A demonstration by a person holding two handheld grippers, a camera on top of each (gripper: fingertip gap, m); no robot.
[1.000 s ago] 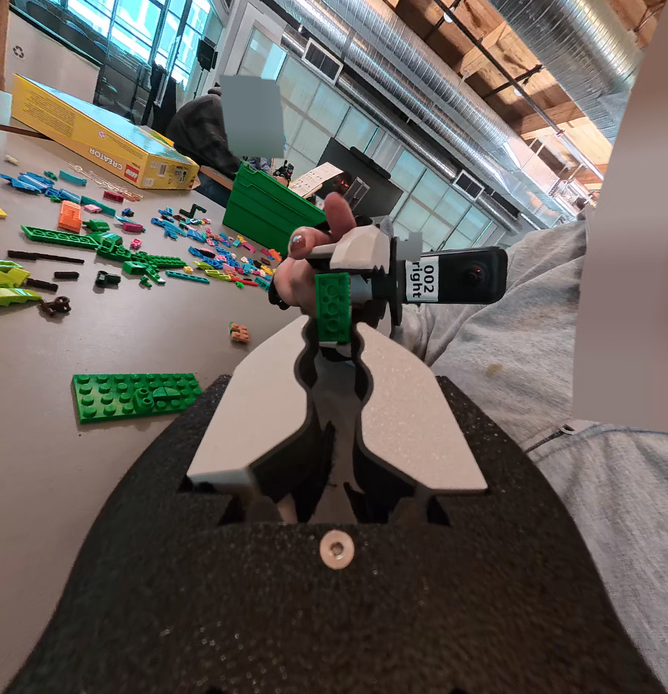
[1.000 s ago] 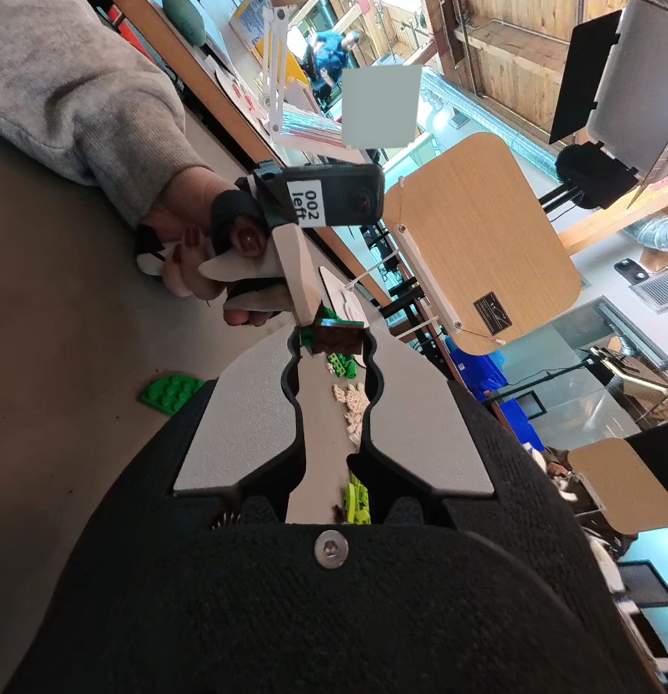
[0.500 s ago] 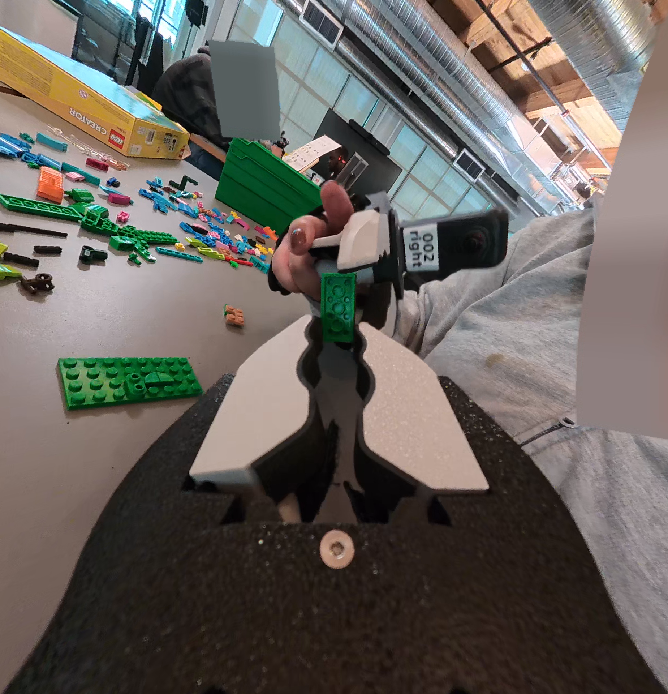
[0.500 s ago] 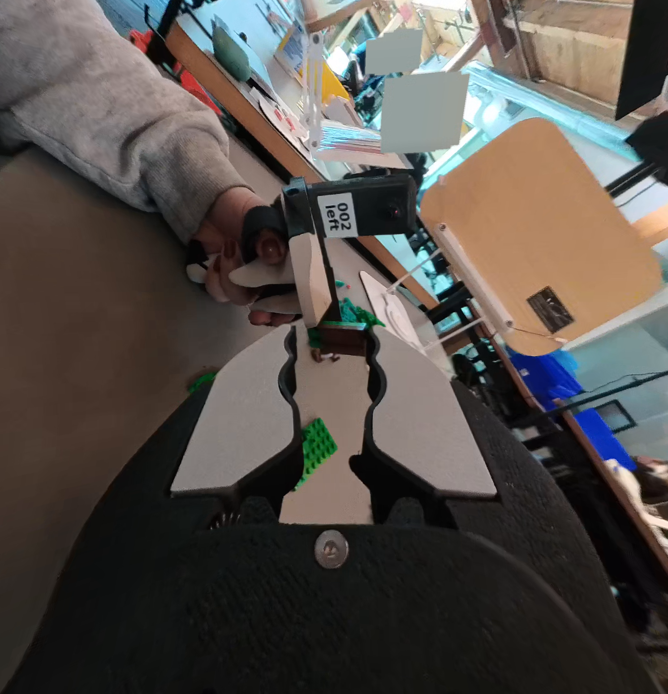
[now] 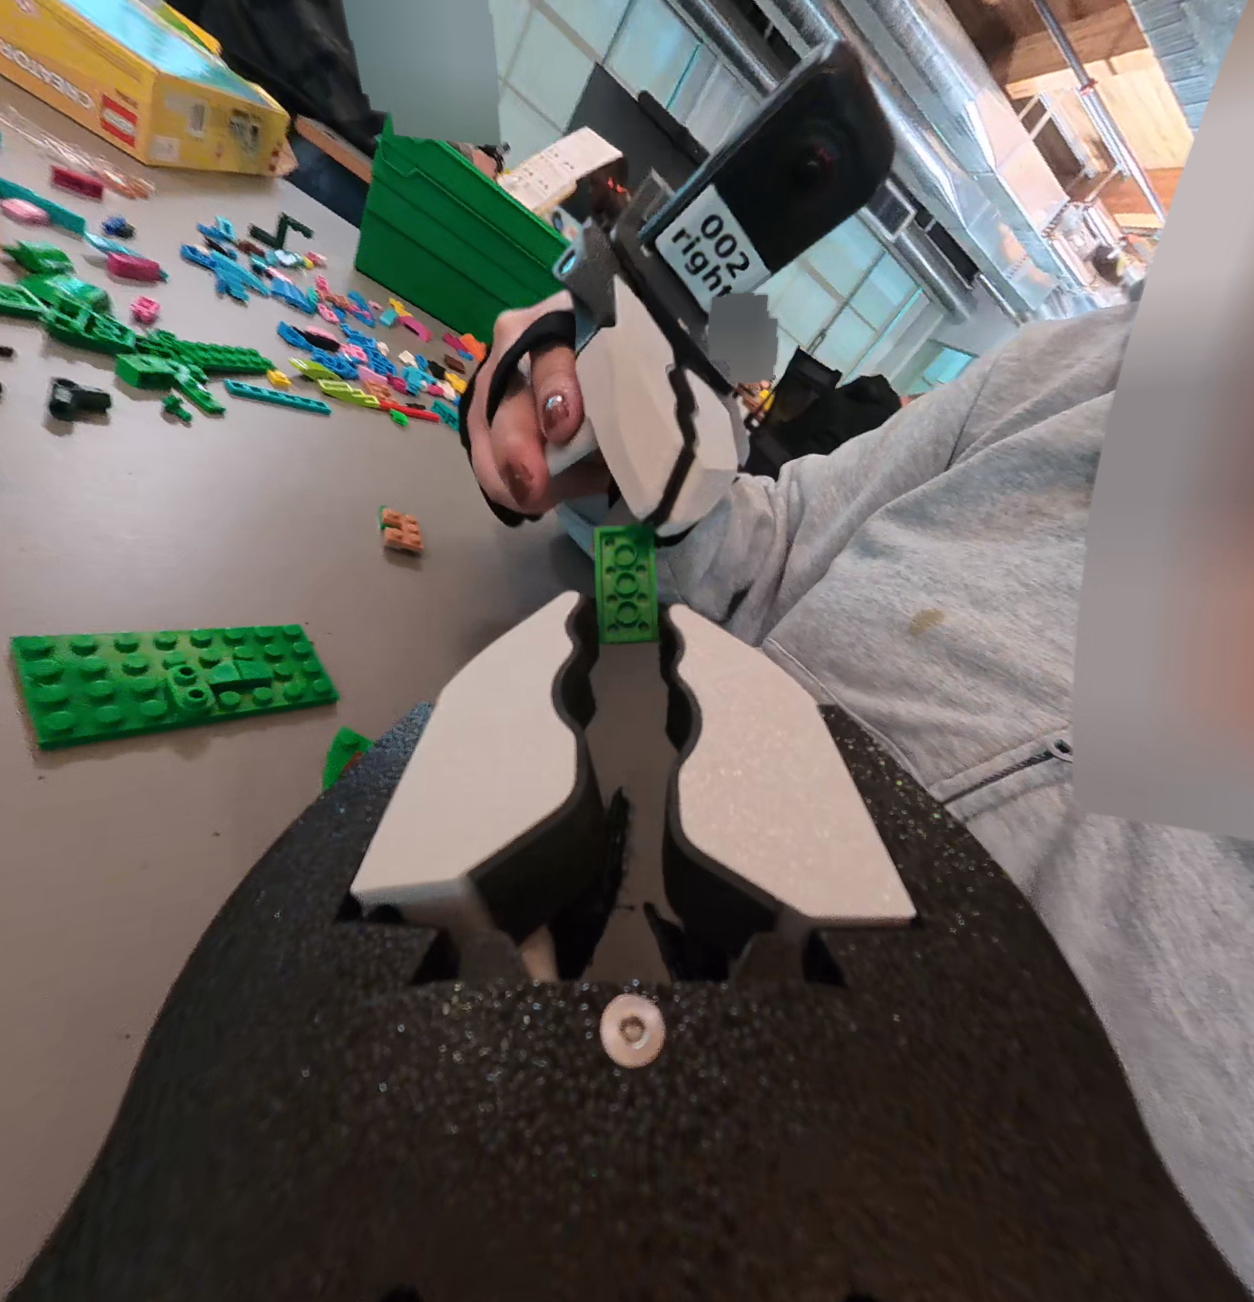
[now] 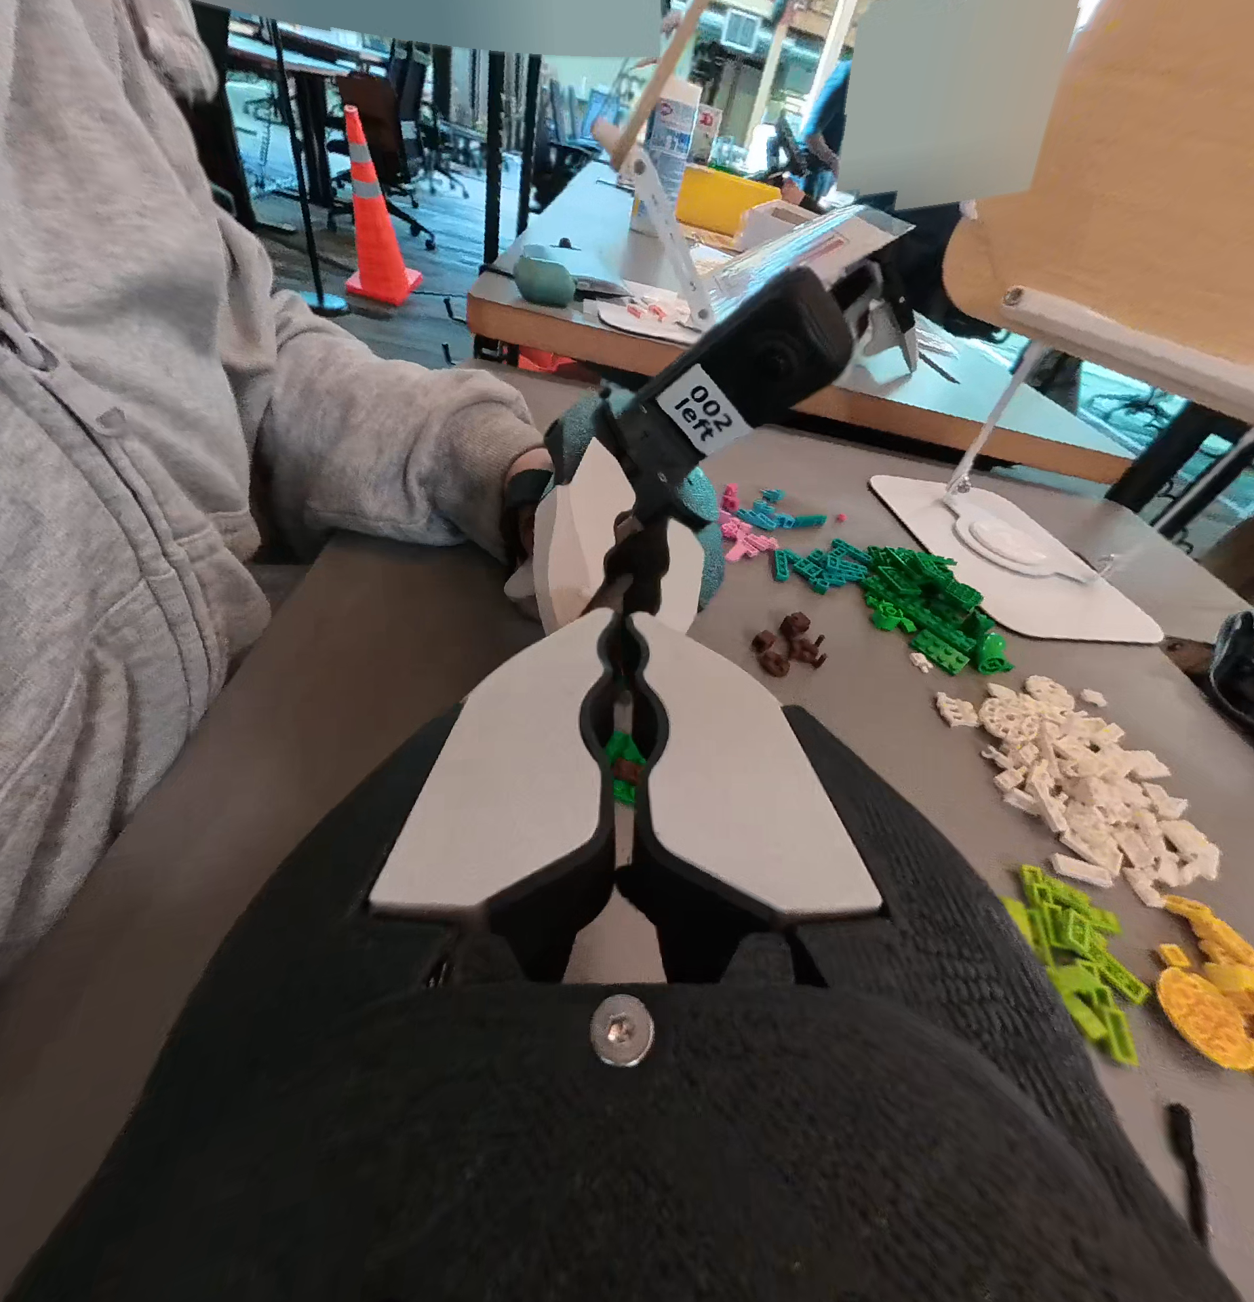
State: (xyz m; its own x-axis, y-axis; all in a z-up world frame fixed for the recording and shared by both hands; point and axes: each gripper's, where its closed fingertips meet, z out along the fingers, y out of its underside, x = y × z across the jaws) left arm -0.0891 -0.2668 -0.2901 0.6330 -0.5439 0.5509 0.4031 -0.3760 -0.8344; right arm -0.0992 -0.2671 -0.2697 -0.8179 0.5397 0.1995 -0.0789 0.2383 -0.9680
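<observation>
Each gripper (image 5: 625, 620) has two pale grey, wavy-edged fingers (image 5: 497, 768) with black inner pads, set in a rough black body with a silver screw (image 5: 632, 1041) below the fingers. A black camera (image 6: 765, 359) with a white label tops the other gripper (image 6: 622, 627). The person wears a grey zipped sweatshirt (image 5: 962, 563).

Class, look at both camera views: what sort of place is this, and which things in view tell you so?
Probably an open-plan workshop or lab office: exposed silver ducts overhead, glass partition walls, other worktables, and an orange traffic cone on the floor.
</observation>
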